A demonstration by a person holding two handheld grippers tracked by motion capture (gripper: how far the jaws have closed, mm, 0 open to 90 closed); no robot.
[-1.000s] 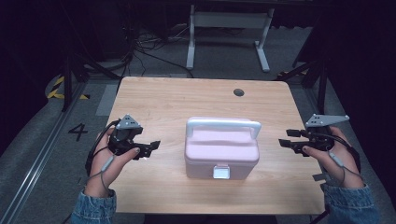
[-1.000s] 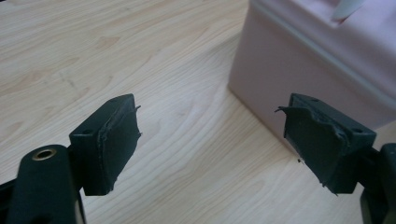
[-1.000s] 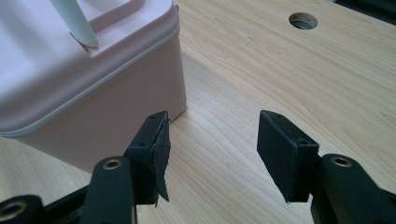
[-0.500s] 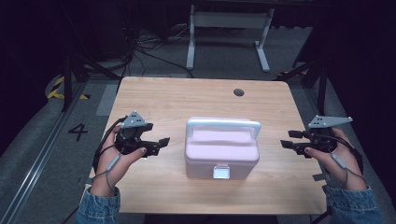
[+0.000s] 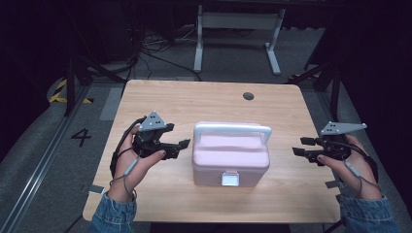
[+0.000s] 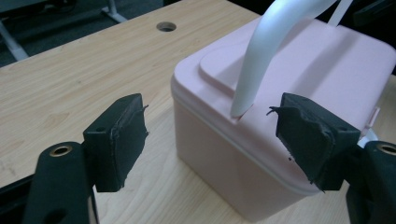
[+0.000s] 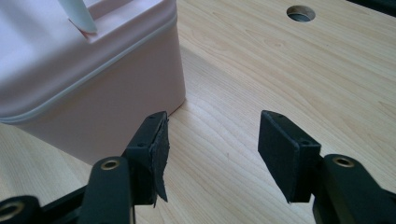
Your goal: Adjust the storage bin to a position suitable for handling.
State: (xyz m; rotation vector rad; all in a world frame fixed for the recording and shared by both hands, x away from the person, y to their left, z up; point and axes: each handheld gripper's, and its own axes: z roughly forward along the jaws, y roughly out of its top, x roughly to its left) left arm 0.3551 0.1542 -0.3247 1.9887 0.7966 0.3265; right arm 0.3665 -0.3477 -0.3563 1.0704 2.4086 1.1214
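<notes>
A lab or test room, dimly lit: a plain wooden bench [image 5: 160,102] with a cable hole [image 5: 248,96], loose cables [image 5: 155,48] on grey floor, hazard tape [image 5: 58,92], a painted floor number [image 5: 81,137], a white metal frame [image 5: 238,29] beyond the far edge.

One pink box [image 5: 230,160], two grippers.

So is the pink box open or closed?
Closed. The pink box has its lid sitting flat all round, the white latch lies down at the front, and the white handle stands up.
</notes>
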